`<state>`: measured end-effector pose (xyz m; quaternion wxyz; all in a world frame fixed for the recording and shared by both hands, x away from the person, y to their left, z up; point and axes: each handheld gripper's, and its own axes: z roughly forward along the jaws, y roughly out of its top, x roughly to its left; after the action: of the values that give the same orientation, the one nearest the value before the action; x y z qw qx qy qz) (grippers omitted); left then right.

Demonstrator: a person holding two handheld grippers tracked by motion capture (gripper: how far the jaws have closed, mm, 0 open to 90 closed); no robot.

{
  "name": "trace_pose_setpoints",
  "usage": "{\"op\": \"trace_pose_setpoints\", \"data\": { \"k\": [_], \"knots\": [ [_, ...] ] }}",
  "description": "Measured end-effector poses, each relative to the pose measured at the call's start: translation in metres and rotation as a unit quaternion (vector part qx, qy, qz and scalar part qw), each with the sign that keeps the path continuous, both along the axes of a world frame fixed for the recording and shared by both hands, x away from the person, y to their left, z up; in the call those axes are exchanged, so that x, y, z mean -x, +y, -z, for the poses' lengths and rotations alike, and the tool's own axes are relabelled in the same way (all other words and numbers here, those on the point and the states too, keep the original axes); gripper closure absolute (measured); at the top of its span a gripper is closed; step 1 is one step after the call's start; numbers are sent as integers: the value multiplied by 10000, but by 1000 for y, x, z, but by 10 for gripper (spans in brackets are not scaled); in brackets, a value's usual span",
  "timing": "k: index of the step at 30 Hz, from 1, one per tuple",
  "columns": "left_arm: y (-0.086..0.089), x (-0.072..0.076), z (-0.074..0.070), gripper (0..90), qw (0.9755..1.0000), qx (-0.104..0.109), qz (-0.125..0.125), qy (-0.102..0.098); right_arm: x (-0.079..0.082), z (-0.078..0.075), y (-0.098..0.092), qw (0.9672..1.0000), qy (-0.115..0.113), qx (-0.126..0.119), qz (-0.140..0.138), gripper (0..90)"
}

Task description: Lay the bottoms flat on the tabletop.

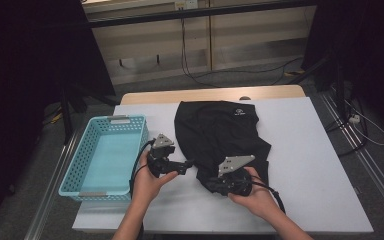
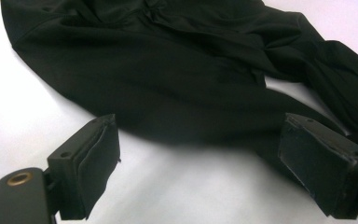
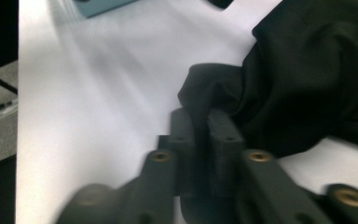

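Right gripper (image 3: 200, 135) is pinching the near edge of the black garment (image 1: 215, 132). Left gripper (image 2: 200, 163) is hovering wide open, holding nothing, just left of it

A light blue perforated basket (image 1: 82, 172) sits at the left edge of the white table (image 1: 310, 150), while beyond the table's far wooden edge, black cables (image 1: 190, 70) trail over grey floor (image 1: 145, 87) before pale wall panels (image 1: 250, 37).
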<state>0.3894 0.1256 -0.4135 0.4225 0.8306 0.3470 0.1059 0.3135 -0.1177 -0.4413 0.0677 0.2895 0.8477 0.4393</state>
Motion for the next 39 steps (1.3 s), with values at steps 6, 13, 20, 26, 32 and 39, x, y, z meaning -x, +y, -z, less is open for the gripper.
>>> {"op": "trace_pose_setpoints", "data": {
  "k": [6,13,20,26,32,39],
  "knots": [
    [-1,1,1,128,10000,-13,18,26,-4,-7,-26,9980,-155,63,603,507],
    [-4,0,2,128,10000,-41,60,-8,-4,-3,-53,9947,-154,284,977,516],
    [-7,0,3,128,9999,-20,101,28,-4,10,-51,9914,-163,1020,806,869],
    [-9,0,5,128,9999,-31,132,41,-6,-4,-69,9919,-209,645,1071,900],
    [-18,2,10,128,9997,-65,207,90,-5,-24,-110,9852,-502,270,1618,900],
    [-33,4,19,141,9993,-32,326,204,-5,-19,-136,9779,-457,400,1999,900]
  ]
}}
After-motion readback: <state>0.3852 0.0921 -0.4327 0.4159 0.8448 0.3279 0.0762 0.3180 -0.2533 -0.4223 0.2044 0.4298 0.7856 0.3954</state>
